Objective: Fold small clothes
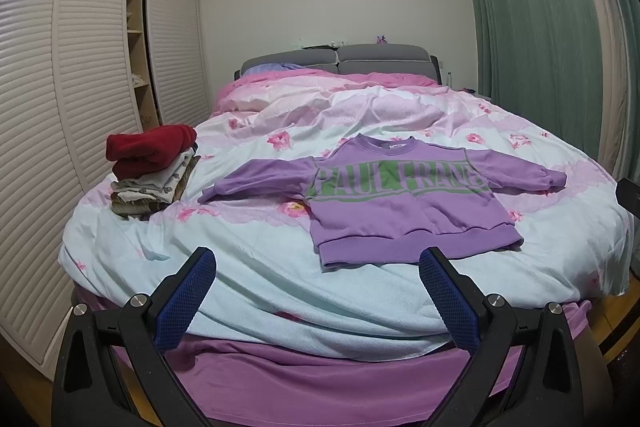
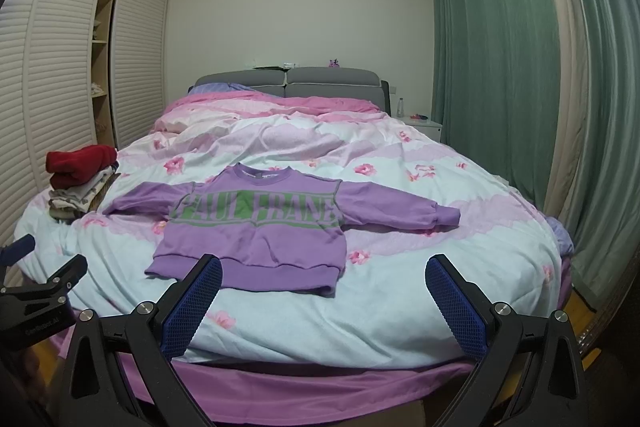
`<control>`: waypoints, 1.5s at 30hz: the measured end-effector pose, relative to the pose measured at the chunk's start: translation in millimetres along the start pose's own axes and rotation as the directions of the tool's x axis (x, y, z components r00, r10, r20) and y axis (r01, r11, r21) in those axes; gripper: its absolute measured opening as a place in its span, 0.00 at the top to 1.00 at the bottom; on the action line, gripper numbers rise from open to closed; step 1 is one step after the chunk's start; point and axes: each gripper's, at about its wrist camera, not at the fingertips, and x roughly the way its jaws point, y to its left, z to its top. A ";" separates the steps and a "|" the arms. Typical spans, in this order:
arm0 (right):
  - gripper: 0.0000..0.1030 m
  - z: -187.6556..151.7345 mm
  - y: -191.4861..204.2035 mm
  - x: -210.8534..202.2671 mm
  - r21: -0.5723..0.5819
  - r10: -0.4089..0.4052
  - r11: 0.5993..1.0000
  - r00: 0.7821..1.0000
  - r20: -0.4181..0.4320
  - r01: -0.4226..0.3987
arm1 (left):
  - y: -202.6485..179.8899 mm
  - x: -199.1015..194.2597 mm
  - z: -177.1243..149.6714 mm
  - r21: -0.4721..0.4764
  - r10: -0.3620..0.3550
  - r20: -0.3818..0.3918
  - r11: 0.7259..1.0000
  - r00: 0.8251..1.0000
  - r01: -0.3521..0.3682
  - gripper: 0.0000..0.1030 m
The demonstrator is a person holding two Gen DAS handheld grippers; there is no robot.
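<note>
You have one purple sweatshirt point(image 1: 384, 203) spread flat and face up on the bed point(image 1: 280, 291), lying on the floral duvet near the foot edge, with its green lettering readable from where you stand. Its neck points toward the grey headboard point(image 2: 288, 83) and its hem toward you, so the body runs head to foot of the bed, while the two sleeves stretch out sideways and make the longest line across the bed. To the left of it, well apart from the left sleeve, sits one stack of folded clothes point(image 1: 152, 171) with a red garment on top; how many pieces it holds you cannot count exactly. Nothing lies between you and the sweatshirt. Around the bed you have louvred wardrobe doors point(image 1: 48, 107) on the left with an open shelf column between them, green curtains point(image 2: 496, 67) on the right, and a white nightstand point(image 2: 420, 125) with a bottle beside the headboard. Your left tongs point(image 1: 318, 259) hang over the foot of the bed with the two blue-padded fingers spread wide, holding nothing, the right-hand finger just in front of the hem. Your right tongs point(image 2: 324, 267) are likewise spread and empty, their left-hand finger overlapping the hem in view.
</note>
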 end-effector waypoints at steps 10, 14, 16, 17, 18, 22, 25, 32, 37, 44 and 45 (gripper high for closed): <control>0.00 0.5 -0.5 -0.8 0.003 0.000 1.000 1.000 0.001 0.000 | -0.3 -0.4 -1.0 -0.001 0.002 0.001 1.000 1.000 -0.002 0.00; 0.00 2.0 2.2 -6.6 0.010 0.000 1.000 1.000 0.005 0.000 | -2.0 -1.4 -1.8 -0.002 0.000 0.000 1.000 1.000 0.000 0.00; 0.00 3.1 2.5 -7.5 0.011 0.000 1.000 1.000 0.003 0.000 | -2.7 -1.8 -2.1 -0.002 -0.001 0.000 1.000 1.000 0.001 0.00; 0.00 3.0 2.9 -7.2 0.011 0.001 1.000 1.000 0.002 -0.001 | -1.8 -1.5 -1.9 -0.002 -0.001 0.000 1.000 1.000 0.001 0.00; 0.00 -1.2 -0.9 -0.7 0.014 0.004 1.000 1.000 0.001 -0.004 | -2.2 -1.6 -1.9 -0.002 -0.001 0.000 1.000 1.000 0.001 0.00; 0.00 -1.0 -0.6 -0.2 0.014 0.004 1.000 1.000 -0.001 -0.004 | -3.1 -1.2 -2.7 -0.004 -0.001 -0.001 1.000 1.000 0.001 0.00; 0.00 -1.1 -1.1 -0.9 0.018 0.003 1.000 1.000 0.002 -0.003 | -3.3 -1.4 -2.7 -0.005 -0.002 -0.001 1.000 1.000 0.002 0.00; 0.00 -1.7 -2.4 -0.6 0.020 0.003 1.000 1.000 0.002 -0.003 | -4.0 -1.6 -3.0 -0.007 -0.002 -0.002 1.000 1.000 0.002 0.00; 0.00 -2.5 -2.0 -0.3 0.021 0.004 1.000 1.000 0.000 -0.004 | -3.5 -1.6 -2.9 -0.006 -0.003 -0.002 1.000 1.000 0.003 0.00; 0.00 -2.3 -2.1 0.0 0.022 0.005 1.000 1.000 -0.001 -0.005 | -3.0 -1.4 -2.6 -0.007 -0.002 -0.003 1.000 1.000 0.002 0.00; 0.00 -2.5 -2.2 -0.2 0.022 0.005 1.000 1.000 -0.001 -0.005 | -3.4 -1.5 -2.7 -0.007 -0.003 -0.002 1.000 1.000 0.003 0.00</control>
